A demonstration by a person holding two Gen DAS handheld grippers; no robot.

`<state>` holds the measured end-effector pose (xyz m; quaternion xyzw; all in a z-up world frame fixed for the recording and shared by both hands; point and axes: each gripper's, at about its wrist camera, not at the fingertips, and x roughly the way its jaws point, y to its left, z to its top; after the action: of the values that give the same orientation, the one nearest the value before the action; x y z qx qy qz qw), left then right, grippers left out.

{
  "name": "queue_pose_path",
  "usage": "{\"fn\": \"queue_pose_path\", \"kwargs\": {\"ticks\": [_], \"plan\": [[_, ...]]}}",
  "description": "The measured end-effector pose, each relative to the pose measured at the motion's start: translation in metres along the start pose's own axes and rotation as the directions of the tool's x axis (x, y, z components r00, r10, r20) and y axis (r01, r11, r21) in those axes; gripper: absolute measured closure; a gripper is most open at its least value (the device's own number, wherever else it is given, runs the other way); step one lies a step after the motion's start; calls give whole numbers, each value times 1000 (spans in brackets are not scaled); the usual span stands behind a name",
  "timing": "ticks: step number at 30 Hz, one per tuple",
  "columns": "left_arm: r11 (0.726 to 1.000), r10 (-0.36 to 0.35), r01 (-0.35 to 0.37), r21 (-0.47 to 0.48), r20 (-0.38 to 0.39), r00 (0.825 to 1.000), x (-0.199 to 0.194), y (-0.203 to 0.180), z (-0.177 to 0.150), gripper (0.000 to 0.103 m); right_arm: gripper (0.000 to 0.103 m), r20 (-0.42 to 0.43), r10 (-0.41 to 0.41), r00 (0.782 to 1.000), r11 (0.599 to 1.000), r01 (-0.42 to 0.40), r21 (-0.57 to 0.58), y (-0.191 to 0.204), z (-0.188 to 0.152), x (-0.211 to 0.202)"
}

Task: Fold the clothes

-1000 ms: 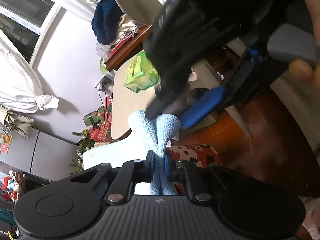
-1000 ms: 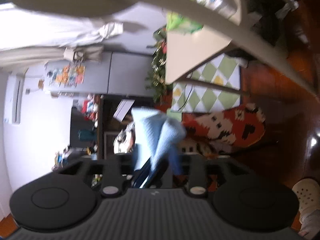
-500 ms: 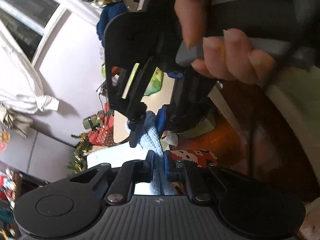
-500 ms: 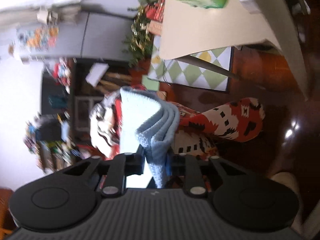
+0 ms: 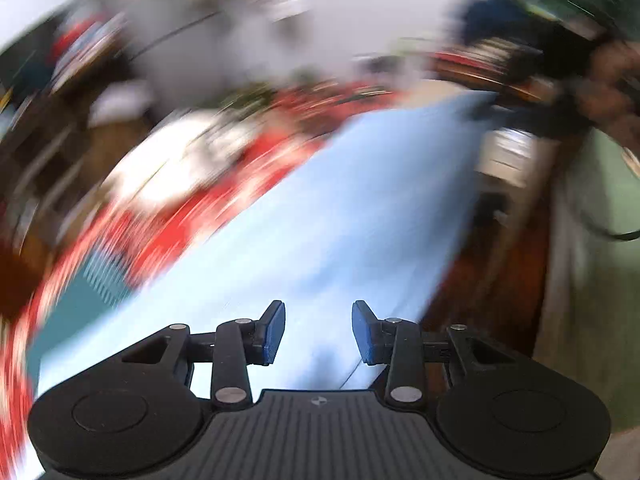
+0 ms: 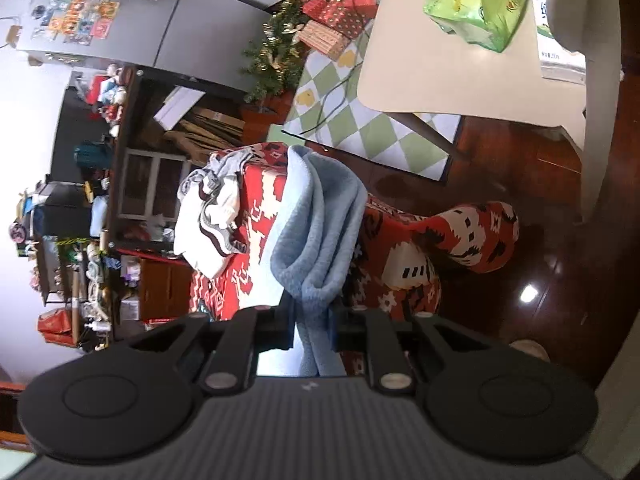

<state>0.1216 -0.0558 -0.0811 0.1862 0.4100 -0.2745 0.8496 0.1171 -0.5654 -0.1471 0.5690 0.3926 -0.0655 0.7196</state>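
A light blue fleece cloth (image 6: 320,216) hangs in folds from my right gripper (image 6: 313,330), which is shut on it above a red and white patterned blanket (image 6: 264,216). In the left wrist view, heavily blurred by motion, the same light blue cloth (image 5: 340,220) spreads flat ahead. My left gripper (image 5: 319,330) is open over it, blue pads (image 5: 274,330) apart and nothing between them. At that view's far upper right a hand (image 5: 608,80) and the other gripper show as a dark blur.
A pile of white and grey clothes (image 6: 212,216) lies on the blanket beside the blue cloth. A patterned cushion (image 6: 476,236) rests on the dark wood floor. A beige table (image 6: 440,60) carries a green packet (image 6: 480,4). Shelves stand at left.
My left gripper has let go of the blue cloth and opened, and it has swung quickly so its view is blurred. The right gripper stays shut on the cloth and has turned further.
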Motion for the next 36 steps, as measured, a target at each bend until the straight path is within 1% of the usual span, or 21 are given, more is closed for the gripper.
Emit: {"fn": "queue_pose_path", "kwargs": {"ticks": [1, 2, 3, 4, 5, 6, 8, 9, 10, 14, 16, 18, 19, 21, 22, 26, 30, 31, 32, 33, 36], "plan": [[994, 27, -29, -106, -21, 999, -8, 24, -14, 66, 87, 2, -12, 1000, 1000, 12, 7, 5, -1, -2], [976, 52, -60, -209, -45, 998, -16, 47, -27, 66, 87, 10, -22, 1000, 1000, 22, 1, 10, -2, -3], [942, 71, -89, -323, -67, 995, -25, 73, -45, 66, 87, 17, -31, 999, 999, 32, -6, 16, -3, -4], [893, 88, -115, -435, -81, 993, -35, 99, -65, 66, 87, 24, -41, 999, 999, 42, -12, 22, -4, -5], [832, 104, -139, -537, -95, 990, -44, 123, -85, 66, 87, 31, -56, 998, 998, 57, -34, 30, -6, -5], [758, 118, -161, -632, -110, 987, -53, 148, -106, 66, 87, 38, -70, 997, 996, 72, -56, 38, -8, -5], [618, 167, -213, -757, -138, 976, -72, 190, -148, 66, 87, 58, -92, 994, 993, 96, -73, 50, -11, -5], [543, 192, -236, -806, -154, 969, -82, 210, -169, 66, 87, 72, -99, 992, 992, 104, -69, 54, -12, -5], [491, 208, -253, -834, -169, 963, -87, 225, -186, 66, 87, 85, -107, 991, 992, 113, -65, 59, -13, -6], [328, 253, -303, -895, -226, 941, -100, 278, -244, 65, 87, 133, -150, 980, 987, 156, -38, 74, -17, -4], [242, 271, -324, -914, -257, 928, -107, 304, -272, 63, 87, 156, -183, 971, 981, 191, -35, 82, -19, -5], [154, 286, -342, -927, -289, 914, -114, 330, -301, 60, 87, 182, -194, 964, 979, 201, -20, 88, -20, -2], [138, 285, -350, -926, -302, 910, -112, 336, -308, 60, 87, 193, -194, 962, 980, 200, -13, 93, -21, -2], [131, 268, -356, -925, -313, 911, -101, 343, -319, 60, 87, 201, -206, 958, 976, 217, -34, 108, -23, 2], [120, 267, -351, -929, -311, 912, -98, 346, -321, 60, 87, 201, -213, 956, 973, 227, -47, 116, -24, 4], [58, 280, -318, -946, -290, 915, -91, 355, -320, 58, 87, 200, -226, 953, 963, 250, -103, 144, -27, 7], [-3, 294, -282, -959, -270, 917, -84, 363, -318, 50, 87, 205, -241, 949, 957, 268, -115, 159, -27, 5], [-18, 298, -273, -962, -265, 917, -82, 365, -318, 52, 87, 205, -244, 948, 956, 271, -115, 160, -27, 5], [-33, 301, -263, -964, -261, 917, -81, 367, -318, 73, 87, 207, -247, 947, 955, 274, -115, 161, -27, 5], [-48, 305, -253, -966, -256, 917, -79, 370, -317, 86, 87, 209, -249, 946, 954, 276, -115, 163, -27, 5], [-93, 317, -223, -970, -242, 917, -74, 376, -317, 92, 87, 223, -239, 945, 957, 268, -113, 170, -29, 4]]}}
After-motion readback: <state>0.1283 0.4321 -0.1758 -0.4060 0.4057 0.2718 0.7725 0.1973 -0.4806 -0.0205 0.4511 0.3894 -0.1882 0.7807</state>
